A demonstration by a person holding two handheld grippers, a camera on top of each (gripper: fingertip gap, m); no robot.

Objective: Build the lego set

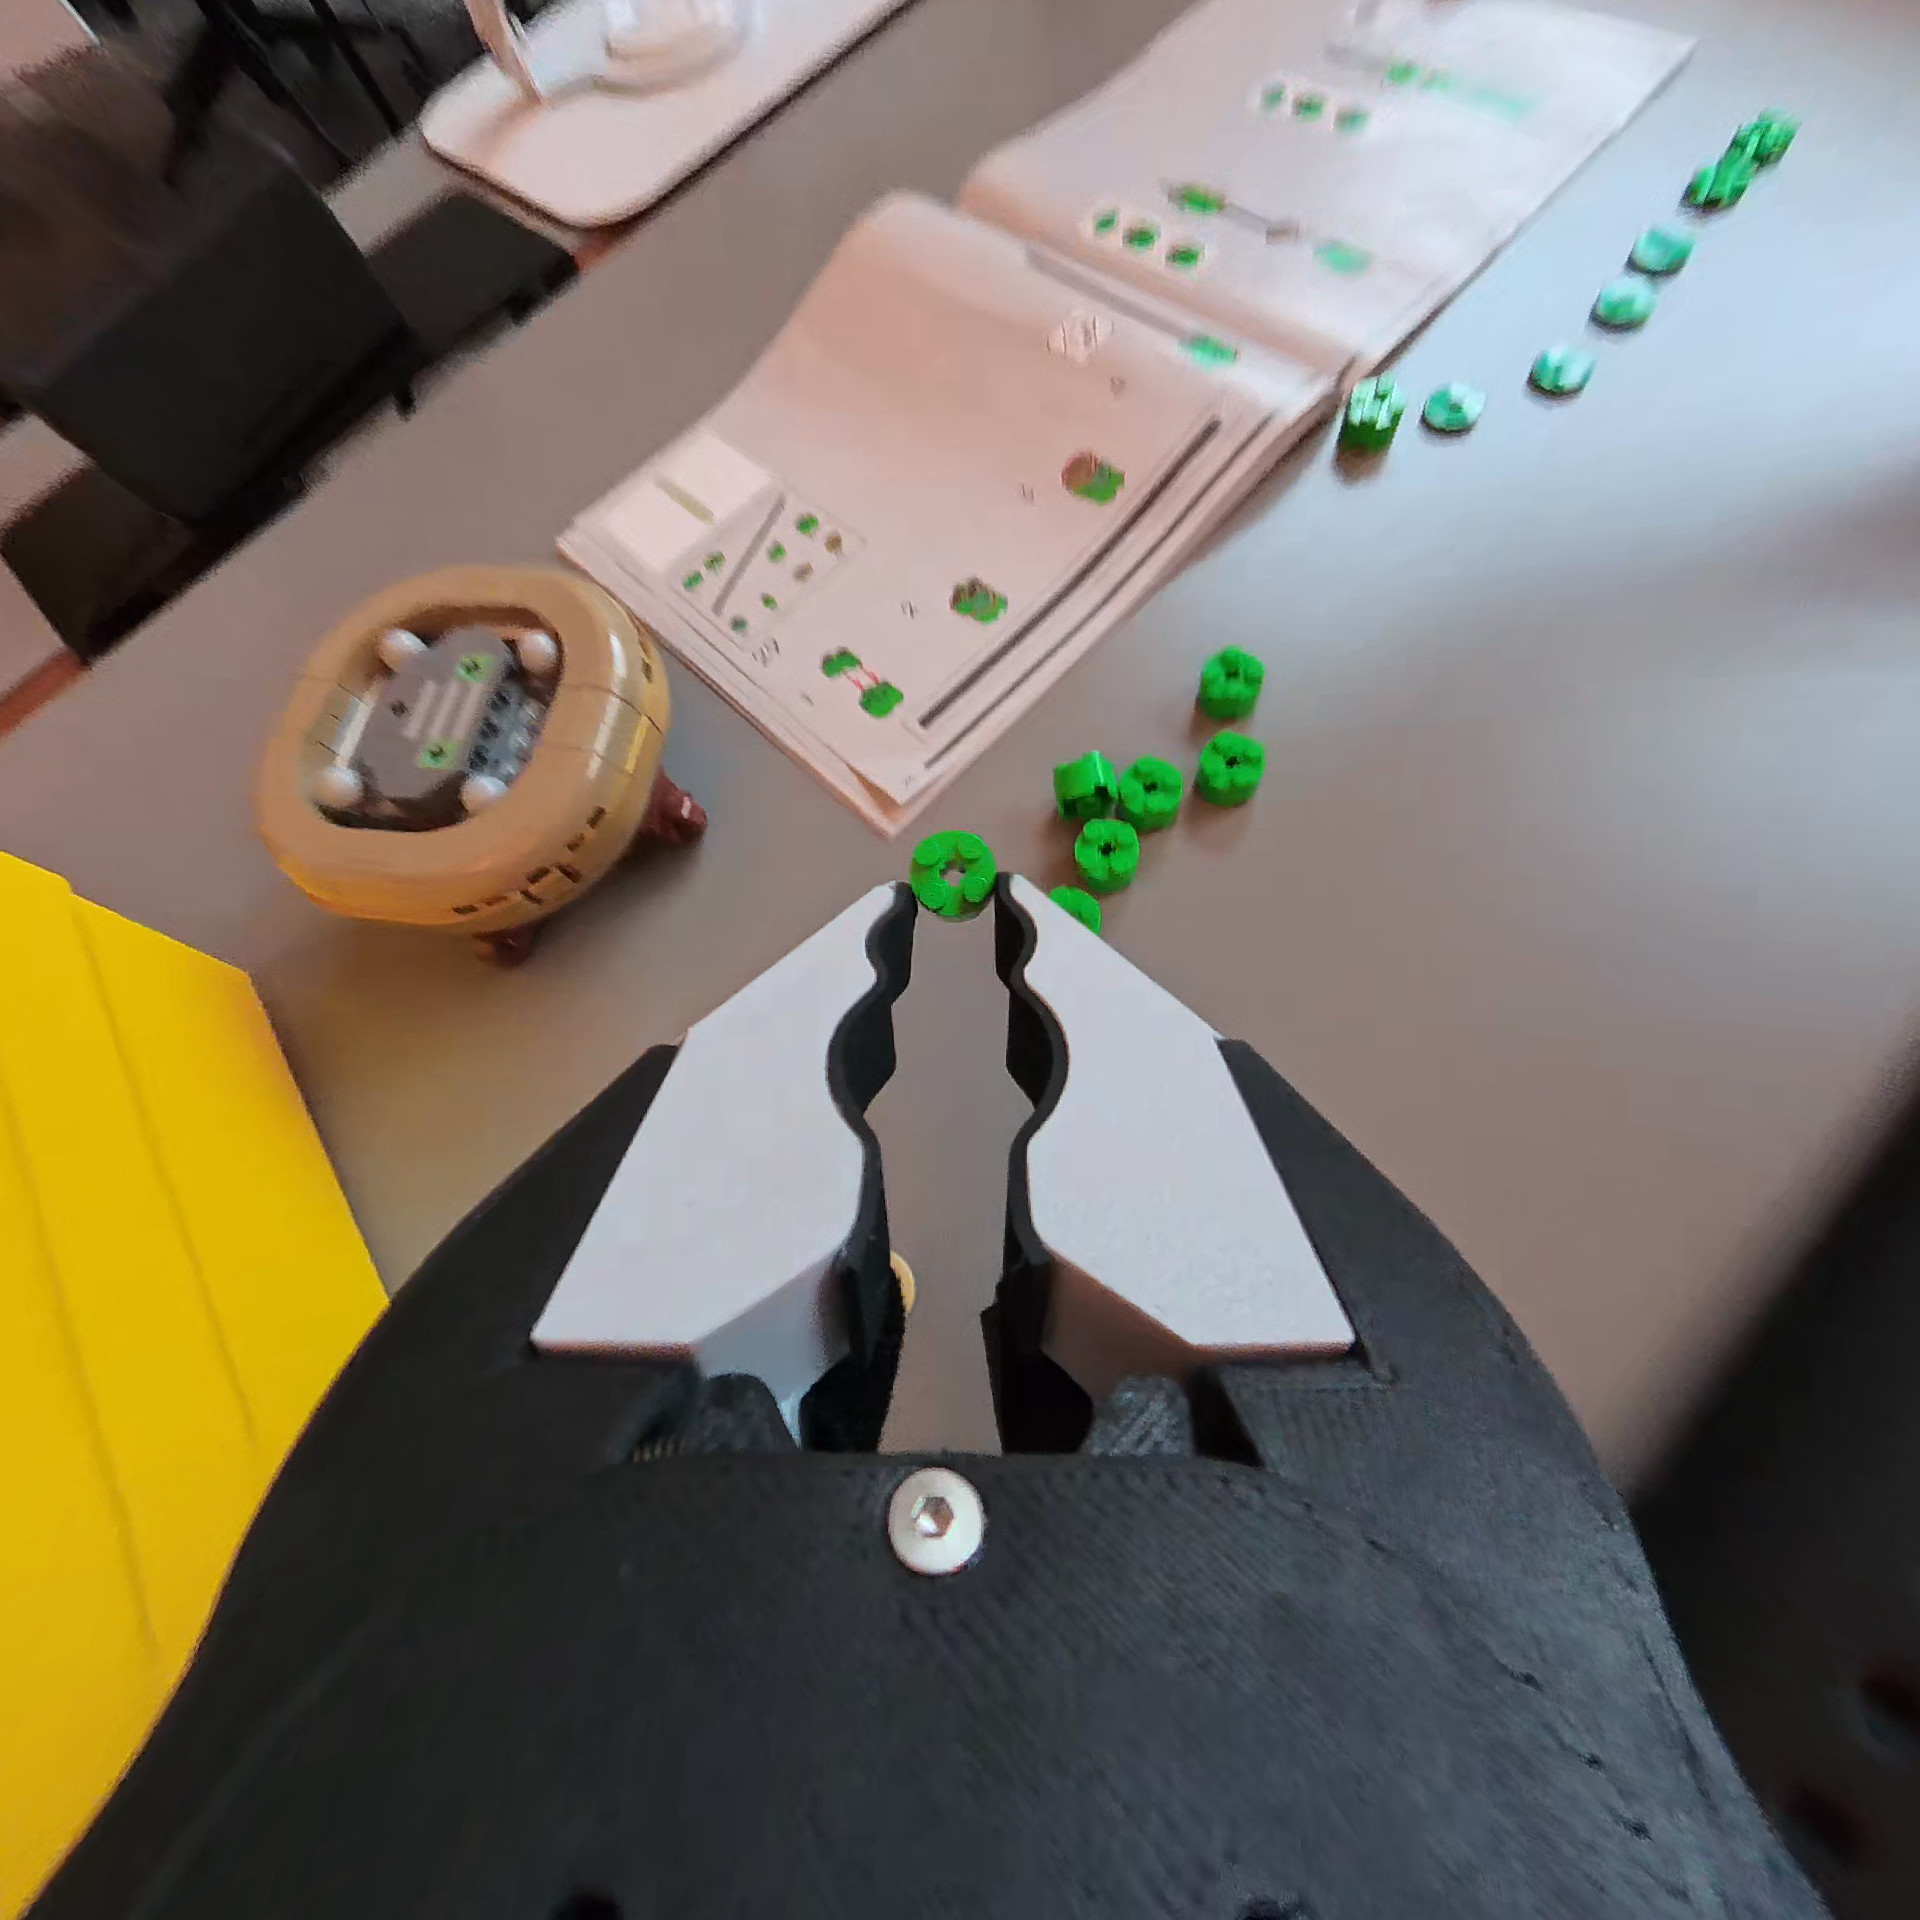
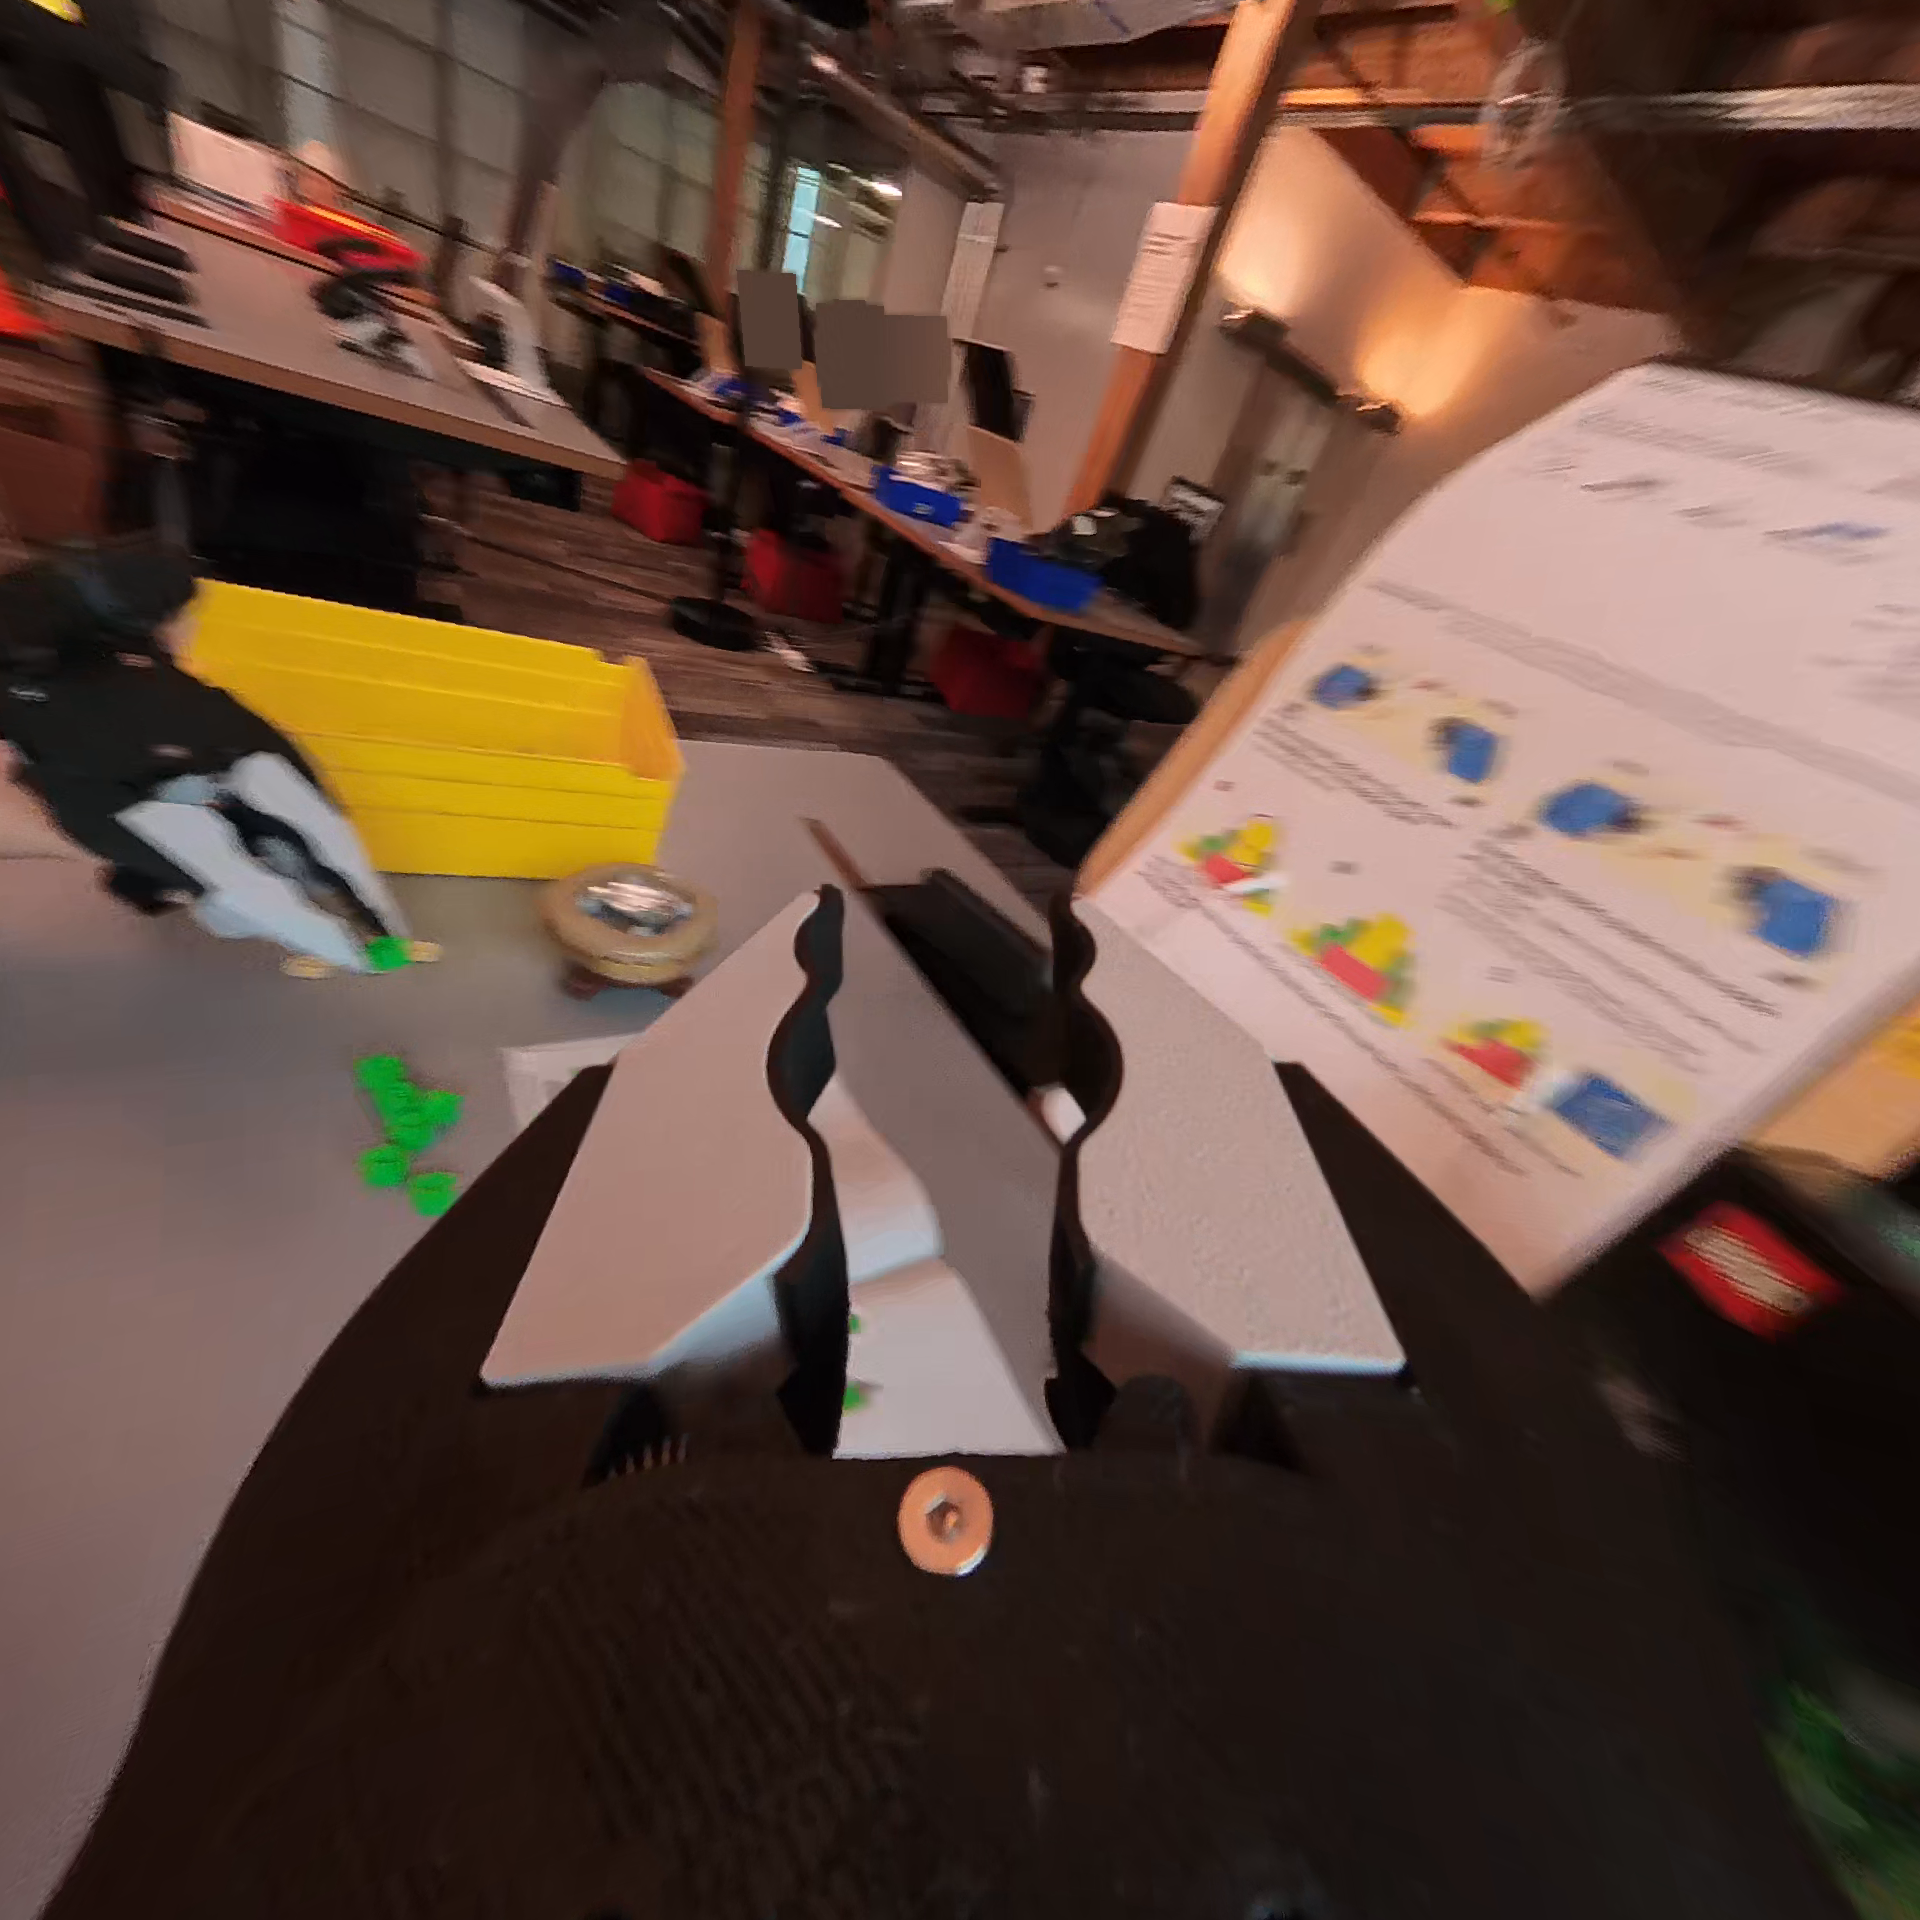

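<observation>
The left claw [image 1: 954, 896] pinches a small round green brick [image 1: 953, 876] by its rim, just beside the booklet [image 1: 935, 499]. Light, hard and probably slippery, it needs that side grip. The right claw [image 2: 945, 914] hangs open, empty.

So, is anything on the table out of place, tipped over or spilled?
Nothing looks damaged or spilled. The tan pot model stands upright on its brown feet, and the instruction booklet lies open and flat. Only the green round bricks lie loosely scattered; the left gripper holds one brick at its tips.
</observation>
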